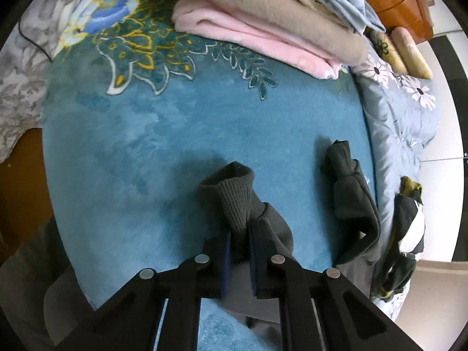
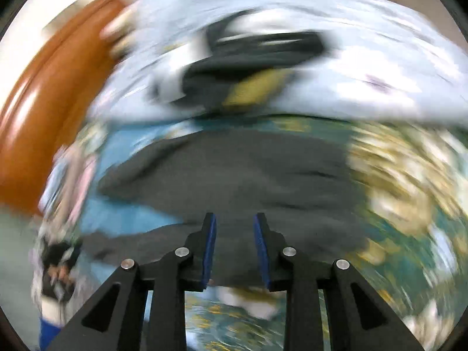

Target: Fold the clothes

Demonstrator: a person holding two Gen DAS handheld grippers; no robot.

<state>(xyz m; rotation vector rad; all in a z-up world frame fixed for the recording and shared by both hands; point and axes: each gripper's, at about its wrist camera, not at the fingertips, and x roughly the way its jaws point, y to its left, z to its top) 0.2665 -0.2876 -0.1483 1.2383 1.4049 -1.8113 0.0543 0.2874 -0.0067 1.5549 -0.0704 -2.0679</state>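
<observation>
The left gripper [image 1: 238, 242] pinches the grey sweater's ribbed cuff [image 1: 234, 196] at lower centre, over the blue blanket [image 1: 175, 134]; a tug could slip it. The right gripper [image 2: 235, 234], spread and blurred, might miss the sweater [image 2: 234, 169].

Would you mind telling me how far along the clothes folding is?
Done: a folded stack sits at the blanket's far edge. In hand: the left gripper pinches the dark grey garment's ribbed cuff; the right gripper hovers open above it. Left: another dark garment lies unfolded.
</observation>
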